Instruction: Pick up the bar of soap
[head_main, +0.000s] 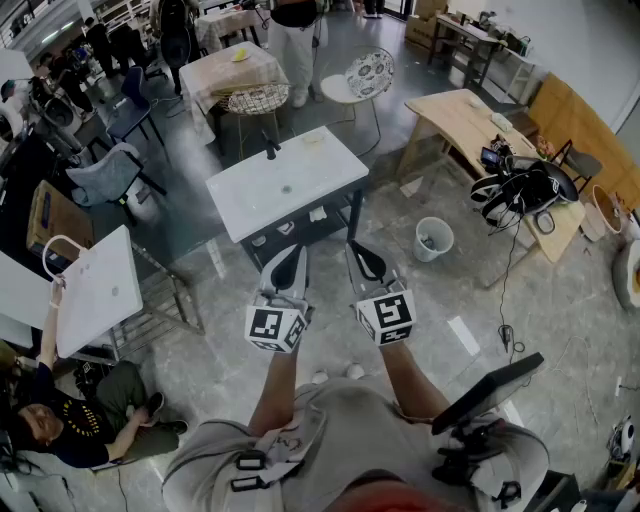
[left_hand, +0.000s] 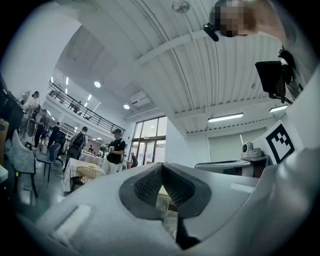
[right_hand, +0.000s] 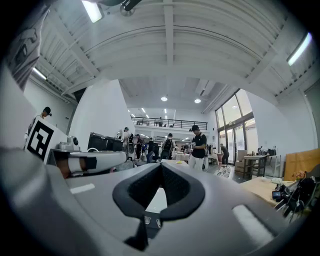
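Pale yellow, the small bar of soap (head_main: 312, 139) lies on the far rim of the white rectangular sink (head_main: 250, 195), well apart from the left gripper (head_main: 296, 250) and right gripper (head_main: 357, 248), both pressed together and empty; it is likely light, hard and slippery, best pinched across its narrow sides

Right hand-held gripper (right_hand: 160, 166): jaws closed tip to tip, nothing between. Bearings from the tips: white surface (right_hand: 157, 201) at 6 o'clock, left hand-held gripper (right_hand: 92, 161) at 9, person in black (right_hand: 199, 148) at 2, wooden counter (right_hand: 261, 187) at 3.
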